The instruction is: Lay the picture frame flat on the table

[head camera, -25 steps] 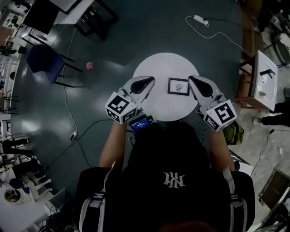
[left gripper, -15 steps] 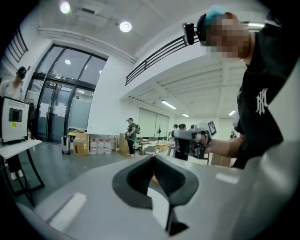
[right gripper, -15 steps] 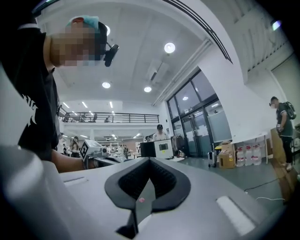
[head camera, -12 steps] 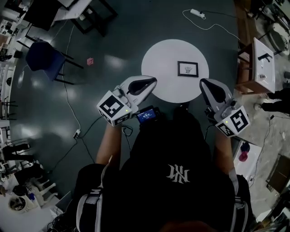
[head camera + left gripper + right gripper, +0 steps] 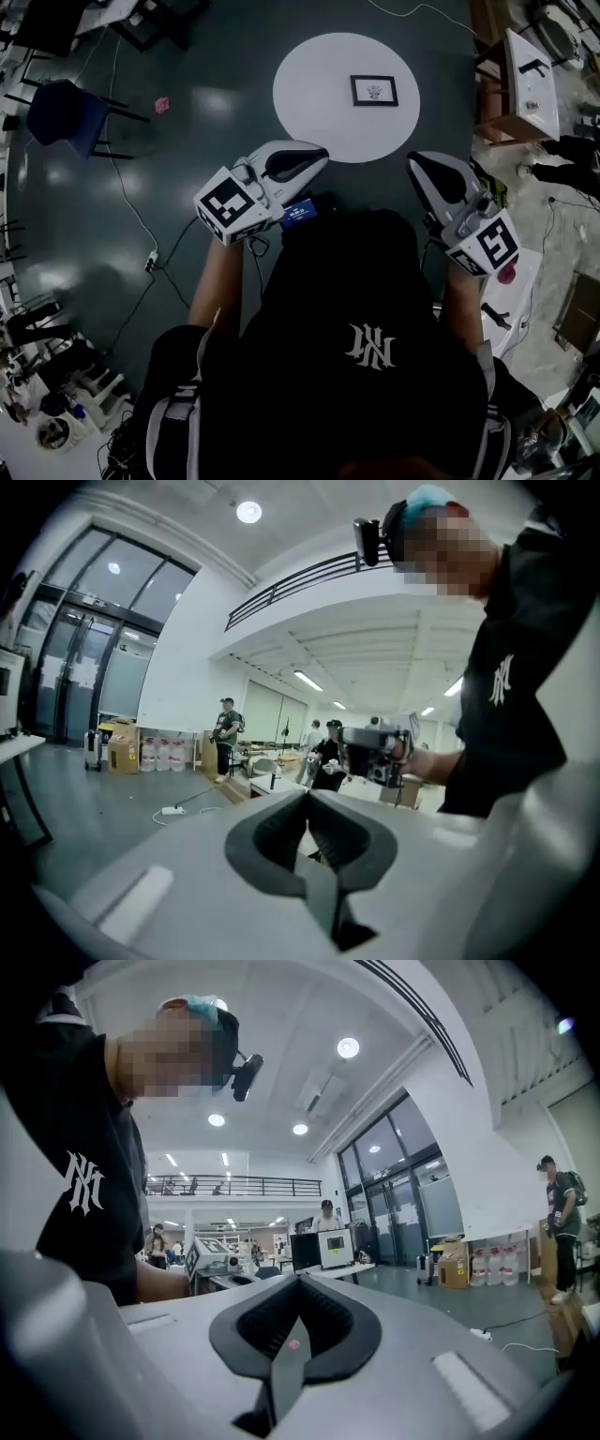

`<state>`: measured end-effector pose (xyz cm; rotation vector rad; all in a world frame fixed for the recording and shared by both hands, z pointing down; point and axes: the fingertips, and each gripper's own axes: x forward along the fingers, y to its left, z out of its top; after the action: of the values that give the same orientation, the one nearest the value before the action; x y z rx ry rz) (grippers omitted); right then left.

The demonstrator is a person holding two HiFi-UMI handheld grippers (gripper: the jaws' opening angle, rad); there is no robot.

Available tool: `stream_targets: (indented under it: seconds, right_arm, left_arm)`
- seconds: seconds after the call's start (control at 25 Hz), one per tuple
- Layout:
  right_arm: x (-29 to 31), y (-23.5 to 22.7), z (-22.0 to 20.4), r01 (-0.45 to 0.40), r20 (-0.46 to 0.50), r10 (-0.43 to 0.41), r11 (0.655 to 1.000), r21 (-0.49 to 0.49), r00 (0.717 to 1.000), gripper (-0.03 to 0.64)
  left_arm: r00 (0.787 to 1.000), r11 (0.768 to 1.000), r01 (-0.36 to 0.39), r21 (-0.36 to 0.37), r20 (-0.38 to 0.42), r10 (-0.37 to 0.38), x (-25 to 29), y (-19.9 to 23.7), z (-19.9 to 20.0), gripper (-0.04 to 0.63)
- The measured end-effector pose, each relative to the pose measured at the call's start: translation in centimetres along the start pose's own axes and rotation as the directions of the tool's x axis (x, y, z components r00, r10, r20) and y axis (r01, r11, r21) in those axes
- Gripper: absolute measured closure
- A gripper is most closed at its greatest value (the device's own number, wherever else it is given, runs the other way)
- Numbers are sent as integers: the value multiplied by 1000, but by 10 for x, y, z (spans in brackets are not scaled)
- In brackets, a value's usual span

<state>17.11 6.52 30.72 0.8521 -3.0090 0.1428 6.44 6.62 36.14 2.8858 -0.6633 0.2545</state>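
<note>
Seen from the head view, the picture frame (image 5: pixel 374 90) lies flat on the round white tabletop (image 5: pixel 314 103), well ahead of both pairs of jaws. In the left gripper (image 5: pixel 322 153) view, the jaws are pressed together and empty. In the right gripper (image 5: pixel 413 162) view, the jaws are likewise closed on nothing.

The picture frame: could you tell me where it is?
In the head view, upper centre, the picture frame lies on the right half of the round white table.
</note>
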Motion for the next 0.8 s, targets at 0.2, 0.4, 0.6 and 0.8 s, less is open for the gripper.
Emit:
stream_targets:
  seconds: [0.2,0.4,0.6,0.8]
  right_arm:
    - [-19,37,5,-94,65,90,994,61,994,617]
    - [-54,64,18,-143,87,136,987,71,987,617]
    - [-109,77,9,-148,115,136,983,108,984,617]
    - [-139,96,-7,-169,120,153,976,137,981,617]
  left_arm:
    - [999,999,31,24,7,-31,4,-39,3,592]
    - [998,998,59,-14,34,-59,17,-91,16,592]
    - [991,994,91,55,-102,-86,40,-154,-6,592]
    - [991,996,85,24,-102,-82,43,-191,-15,592]
